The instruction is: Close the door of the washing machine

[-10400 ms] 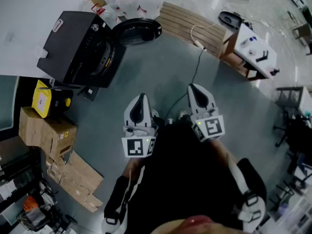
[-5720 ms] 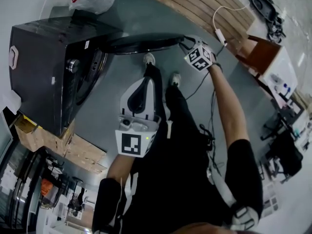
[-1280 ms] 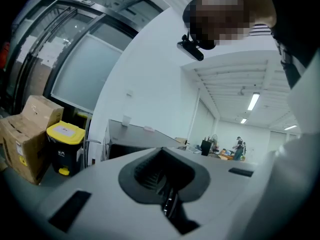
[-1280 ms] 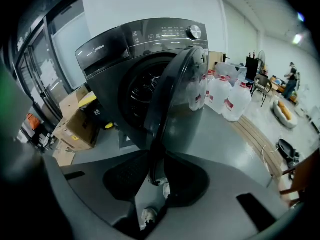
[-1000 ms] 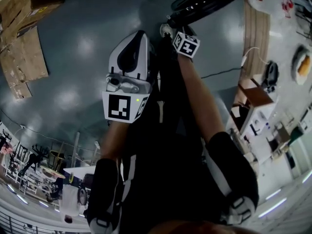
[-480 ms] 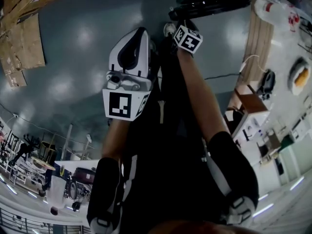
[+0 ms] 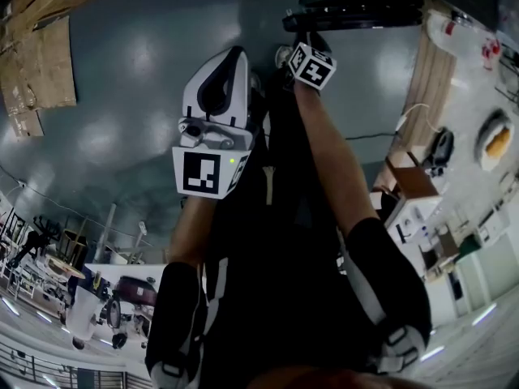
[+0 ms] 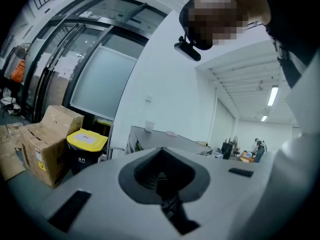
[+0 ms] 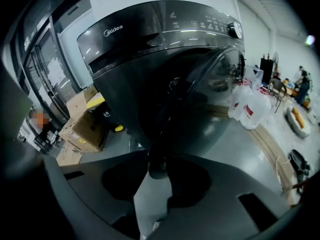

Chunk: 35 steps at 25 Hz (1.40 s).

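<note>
- The right gripper (image 9: 156, 170) is seen at the lower centre of its own view, its fingers closed on the rim of the door (image 9: 200, 109) (a dark, round, glazed one).
- The door is held ajar in front of the washing machine (image 9: 150, 39), which fills the upper middle of that view.
- The left gripper (image 8: 161, 176) is held at the centre left of the head view, its fingers pressed together with nothing between them.

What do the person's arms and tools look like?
The left tool has a white-grey rounded shell with a dark teardrop opening, plus a cube bearing black-and-white square markers and a green light. The right tool shows a matching marker cube. Black short sleeves.
</note>
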Each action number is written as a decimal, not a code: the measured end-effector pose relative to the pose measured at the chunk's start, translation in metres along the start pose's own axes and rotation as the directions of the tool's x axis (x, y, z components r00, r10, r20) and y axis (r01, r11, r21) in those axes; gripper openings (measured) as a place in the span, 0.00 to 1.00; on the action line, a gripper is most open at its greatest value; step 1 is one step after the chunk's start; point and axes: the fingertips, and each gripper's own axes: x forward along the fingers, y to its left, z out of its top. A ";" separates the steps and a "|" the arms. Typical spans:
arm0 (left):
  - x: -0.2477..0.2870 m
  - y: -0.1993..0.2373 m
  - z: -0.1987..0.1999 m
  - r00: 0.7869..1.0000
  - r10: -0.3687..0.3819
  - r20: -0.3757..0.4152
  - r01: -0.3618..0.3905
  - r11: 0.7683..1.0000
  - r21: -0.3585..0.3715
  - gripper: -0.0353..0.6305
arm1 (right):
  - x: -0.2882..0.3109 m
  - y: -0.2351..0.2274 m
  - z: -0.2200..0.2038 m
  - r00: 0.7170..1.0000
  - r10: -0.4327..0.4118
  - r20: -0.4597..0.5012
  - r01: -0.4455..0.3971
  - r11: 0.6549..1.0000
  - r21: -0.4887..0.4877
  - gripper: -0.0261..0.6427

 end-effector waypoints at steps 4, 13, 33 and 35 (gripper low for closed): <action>0.010 0.006 0.002 1.000 0.026 -0.003 -0.026 1.000 -0.009 0.06 | 0.009 0.011 0.017 1.000 0.031 0.003 -0.031 0.995 -0.096 0.21; 0.024 0.016 -0.005 0.997 0.078 -0.027 -0.079 0.997 -0.013 0.06 | 0.047 0.035 0.057 0.995 0.095 0.035 -0.082 0.958 -0.276 0.21; 0.020 0.009 0.034 0.996 0.089 0.028 -0.088 0.996 -0.034 0.06 | -0.001 0.050 0.086 0.983 0.183 -0.008 -0.178 0.944 -0.276 0.20; 0.015 0.003 0.052 0.996 0.064 0.053 -0.062 0.997 -0.045 0.06 | -0.031 0.058 0.091 0.973 0.230 -0.013 -0.224 0.933 -0.281 0.20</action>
